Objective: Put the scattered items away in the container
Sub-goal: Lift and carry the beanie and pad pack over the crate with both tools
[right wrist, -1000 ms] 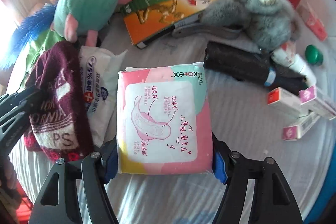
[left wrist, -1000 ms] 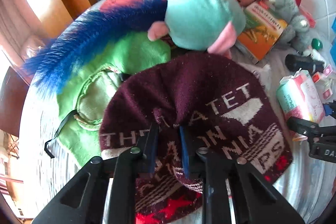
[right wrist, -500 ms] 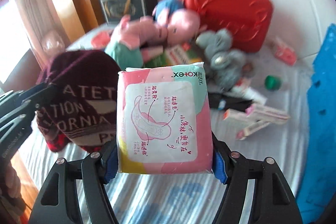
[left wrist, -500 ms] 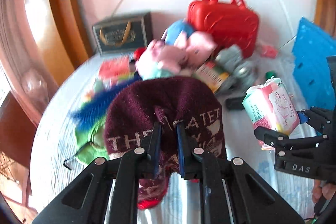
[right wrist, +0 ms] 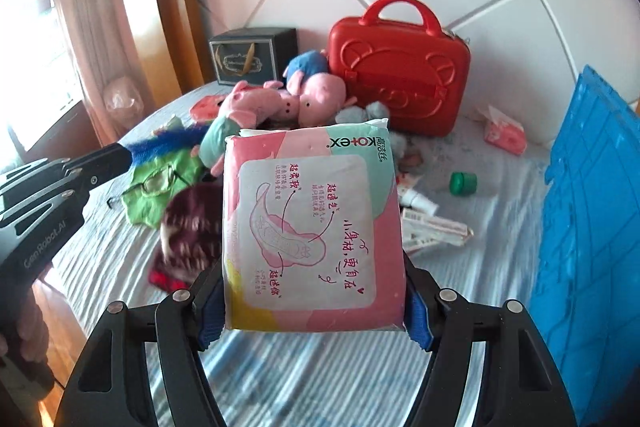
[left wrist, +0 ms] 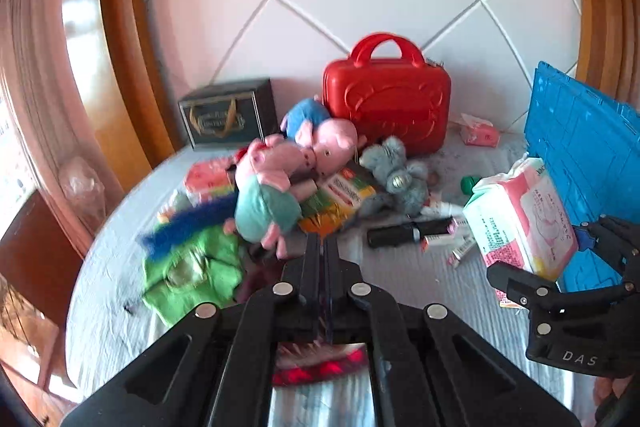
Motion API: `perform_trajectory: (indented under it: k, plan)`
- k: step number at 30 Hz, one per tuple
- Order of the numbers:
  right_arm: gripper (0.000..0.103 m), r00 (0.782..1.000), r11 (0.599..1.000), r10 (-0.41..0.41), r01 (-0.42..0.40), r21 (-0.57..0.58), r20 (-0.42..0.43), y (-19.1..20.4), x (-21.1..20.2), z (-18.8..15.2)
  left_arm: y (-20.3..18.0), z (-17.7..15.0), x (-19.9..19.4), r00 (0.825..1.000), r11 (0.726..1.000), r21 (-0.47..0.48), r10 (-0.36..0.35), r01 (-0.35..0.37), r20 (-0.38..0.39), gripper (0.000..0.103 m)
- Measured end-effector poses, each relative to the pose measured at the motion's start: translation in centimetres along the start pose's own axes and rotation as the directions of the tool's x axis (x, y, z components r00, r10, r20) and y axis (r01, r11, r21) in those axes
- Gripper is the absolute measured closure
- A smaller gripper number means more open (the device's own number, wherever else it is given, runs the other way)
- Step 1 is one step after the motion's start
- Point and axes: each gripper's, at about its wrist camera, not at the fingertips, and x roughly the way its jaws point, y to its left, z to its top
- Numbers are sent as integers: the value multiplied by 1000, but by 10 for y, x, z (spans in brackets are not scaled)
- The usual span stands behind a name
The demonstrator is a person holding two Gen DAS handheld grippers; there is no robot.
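1 pink-and-mint pad pack (right wrist: 312,227) clamped by its 2 side edges between the blue pads of the right gripper (right wrist: 312,315), raised clear of the striped bed sheet (right wrist: 480,267), printed face toward the camera. Jaws held moderately wide by the pack's width. Just to its right, standing on the sheet: the blue crate (right wrist: 592,227), its ribbed wall near the pack but not touching it.

Left gripper (left wrist: 323,247) closed finger to finger, nothing between the pads, lifted above the bed and pointing toward the toy pile. Below and beside it on the sheet, blurred: a maroon knit hat (right wrist: 192,227) with pale lettering, apart from both grippers.

Farther out, a crumpled green cloth (left wrist: 192,267) next to a blue feathery piece (left wrist: 188,223). Behind those, 2 pink plush pigs, 1 in a teal top (left wrist: 272,195) and 1 in a blue top (left wrist: 332,143), lying against a grey plush animal (left wrist: 396,171) and an orange-green box (left wrist: 340,199). Near the crate: a black tube (left wrist: 412,231), small cartons, a green cap (right wrist: 463,183), a pink tissue pack (right wrist: 504,133). At the tiled headboard, a red hard case (left wrist: 386,107) upright, and a dark gift box (left wrist: 228,115) to its left.
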Motion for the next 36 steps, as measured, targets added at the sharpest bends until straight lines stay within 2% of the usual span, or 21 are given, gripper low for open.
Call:
perform_trajectory:
  k: [1, 3, 4, 5, 6, 7, 11, 18, 23, 25, 27, 28, 29, 31, 33, 36]
  plan:
    - [32, 1000, 1000, 8, -8, 6, -19, -4, 3, -7, 1, -6, 5, 999, 1000, -14, -6, 6, -42, 99]
    - [32, 998, 999, 29, -28, 23, -59, -10, 9, -20, 7, -22, 20, 990, 999, -49, -3, -4, -141, 88]
    - [32, 996, 999, 41, -39, 30, -77, -12, 12, -26, 11, -31, 28, 984, 998, -65, -2, -10, -180, 73]
    - [32, 994, 998, 52, -49, 36, -98, -13, 16, -31, 15, -39, 36, 977, 997, -78, -2, -15, -214, 52]
    - [32, 992, 998, 57, -52, 39, -113, -12, 22, -36, 20, -47, 43, 971, 996, -84, -2, -18, -237, 44]
    - [32, 990, 998, 59, -54, 42, -125, -12, 26, -39, 25, -54, 50, 968, 996, -84, 5, -27, -250, 40]
    - [32, 982, 997, 62, -53, 56, -177, -5, 49, -46, 45, -70, 76, 959, 995, -93, 19, -47, -283, 40]
    - [32, 972, 996, 53, -34, 85, -229, 19, 107, -39, 76, -80, 148, 938, 994, -107, -42, 5, -344, 40]
    - [32, 965, 995, 36, -9, 103, -258, 33, 153, -34, 78, -98, 200, 906, 995, -83, -78, 47, -415, 40]
    - [32, 962, 996, 20, 5, 93, -272, 39, 169, -34, 76, -102, 203, 922, 997, -55, -68, 51, -382, 35]
    - [32, 959, 996, 10, 16, 91, -283, 43, 182, -34, 74, -103, 203, 927, 998, -34, -66, 57, -369, 34]
    - [32, 958, 996, 5, 22, 91, -286, 44, 186, -34, 74, -103, 202, 930, 997, -37, -71, 62, -361, 37]
    - [32, 958, 995, 0, 28, 92, -286, 46, 188, -33, 75, -103, 199, 933, 997, -39, -76, 67, -351, 55]
    - [32, 960, 995, -5, 32, 93, -281, 48, 187, -30, 75, -101, 192, 936, 997, -26, -75, 70, -345, 85]
    - [32, 963, 996, -14, 39, 86, -268, 51, 180, -26, 76, -96, 181, 939, 996, -38, -85, 77, -334, 86]
    - [32, 972, 996, -25, 45, 82, -234, 54, 164, -15, 76, -81, 151, 962, 996, -21, -85, 82, -260, 87]
